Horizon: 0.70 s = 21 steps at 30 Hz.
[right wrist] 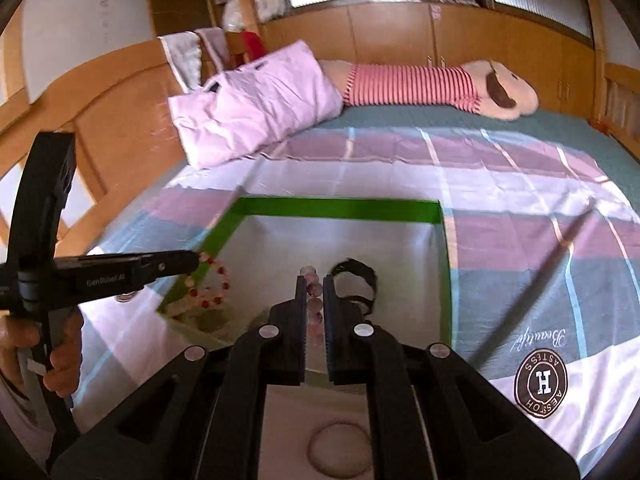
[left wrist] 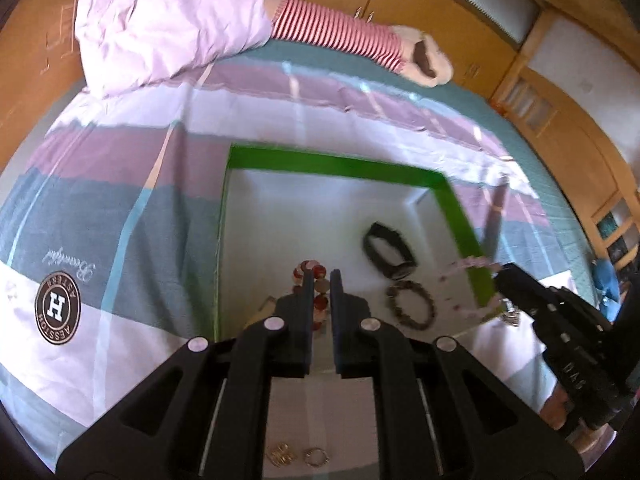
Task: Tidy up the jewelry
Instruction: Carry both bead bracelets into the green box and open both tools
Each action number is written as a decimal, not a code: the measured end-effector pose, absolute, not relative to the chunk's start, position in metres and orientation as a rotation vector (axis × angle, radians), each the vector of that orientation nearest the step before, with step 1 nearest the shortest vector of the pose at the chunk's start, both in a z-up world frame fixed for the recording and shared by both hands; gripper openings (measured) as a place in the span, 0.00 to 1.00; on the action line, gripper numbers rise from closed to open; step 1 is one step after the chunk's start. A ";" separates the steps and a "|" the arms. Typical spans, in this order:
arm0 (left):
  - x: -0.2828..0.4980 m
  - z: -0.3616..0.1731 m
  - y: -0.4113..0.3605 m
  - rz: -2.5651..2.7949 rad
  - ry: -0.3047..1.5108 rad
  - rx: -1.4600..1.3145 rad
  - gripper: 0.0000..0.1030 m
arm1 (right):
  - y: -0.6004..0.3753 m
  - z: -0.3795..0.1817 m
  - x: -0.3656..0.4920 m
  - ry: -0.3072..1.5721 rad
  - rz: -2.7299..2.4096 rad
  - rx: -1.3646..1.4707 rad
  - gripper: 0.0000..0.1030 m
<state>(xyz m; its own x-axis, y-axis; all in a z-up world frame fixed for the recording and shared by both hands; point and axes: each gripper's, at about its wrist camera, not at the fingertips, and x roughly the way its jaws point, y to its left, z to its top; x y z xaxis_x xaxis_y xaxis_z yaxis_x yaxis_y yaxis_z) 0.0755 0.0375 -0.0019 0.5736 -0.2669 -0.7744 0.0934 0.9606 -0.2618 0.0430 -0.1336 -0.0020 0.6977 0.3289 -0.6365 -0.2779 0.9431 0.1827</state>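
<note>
L gripper nearly closed on red bead bracelet; R gripper likewise pinching pink bead bracelet. Black band at 2 o'clock in green-rimmed box.

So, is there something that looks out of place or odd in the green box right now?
Nothing looks spilled or damaged. The black band and a dark bead bracelet lie inside the green box. One oddity: each gripper, left and right, holds a bead bracelet above the box at once.
</note>
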 end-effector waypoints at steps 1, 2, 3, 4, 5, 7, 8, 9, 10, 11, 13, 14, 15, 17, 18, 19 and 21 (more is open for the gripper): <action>0.078 -0.006 0.037 -0.208 0.949 -0.197 0.07 | -0.135 -0.005 0.045 0.734 0.331 0.074 0.07; 0.080 -0.008 0.035 -0.210 0.954 -0.195 0.07 | -0.135 -0.008 0.046 0.744 0.324 0.072 0.07; 0.080 -0.009 0.034 -0.213 0.955 -0.193 0.07 | -0.136 -0.011 0.047 0.752 0.318 0.070 0.07; 0.081 -0.009 0.032 -0.215 0.954 -0.189 0.07 | -0.136 -0.012 0.047 0.756 0.313 0.068 0.07; 0.081 -0.009 0.031 -0.218 0.953 -0.186 0.07 | -0.137 -0.013 0.048 0.759 0.307 0.064 0.07; 0.081 -0.009 0.029 -0.224 0.952 -0.185 0.07 | -0.138 -0.014 0.048 0.763 0.297 0.056 0.08; 0.081 -0.009 0.028 -0.225 0.953 -0.184 0.08 | -0.138 -0.014 0.048 0.763 0.296 0.058 0.13; 0.080 -0.009 0.028 -0.232 0.955 -0.180 0.08 | -0.140 -0.013 0.047 0.767 0.304 0.070 0.17; 0.078 -0.008 0.028 -0.237 0.956 -0.178 0.08 | -0.142 -0.011 0.046 0.777 0.320 0.094 0.28; 0.076 -0.006 0.029 -0.237 0.958 -0.178 0.09 | -0.144 -0.008 0.043 0.782 0.342 0.125 0.31; 0.070 0.000 0.032 -0.257 0.954 -0.188 0.10 | -0.146 -0.001 0.034 0.793 0.390 0.147 0.31; 0.066 0.004 0.033 -0.273 0.951 -0.189 0.14 | -0.145 0.002 0.030 0.795 0.398 0.137 0.31; 0.058 0.009 0.034 -0.290 0.943 -0.177 0.20 | -0.145 0.004 0.023 0.799 0.410 0.124 0.32; 0.042 0.014 0.035 -0.307 0.936 -0.138 0.27 | -0.148 0.004 0.013 0.820 0.437 0.134 0.51; 0.035 0.014 0.034 -0.315 0.943 -0.121 0.27 | -0.150 0.001 0.009 0.845 0.456 0.145 0.54; 0.027 0.011 0.035 -0.326 0.960 -0.103 0.27 | -0.151 -0.003 0.006 0.878 0.469 0.147 0.54; 0.014 -0.002 0.036 -0.313 1.031 -0.073 0.27 | -0.148 -0.014 0.006 0.946 0.471 0.105 0.54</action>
<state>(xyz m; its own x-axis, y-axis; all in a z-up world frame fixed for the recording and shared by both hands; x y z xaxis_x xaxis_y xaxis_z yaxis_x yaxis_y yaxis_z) 0.0141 0.0359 -0.0021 0.4737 -0.2896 -0.8317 0.2210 0.9533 -0.2061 0.0063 -0.1483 -0.0145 0.4920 0.4325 -0.7556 -0.3424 0.8941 0.2887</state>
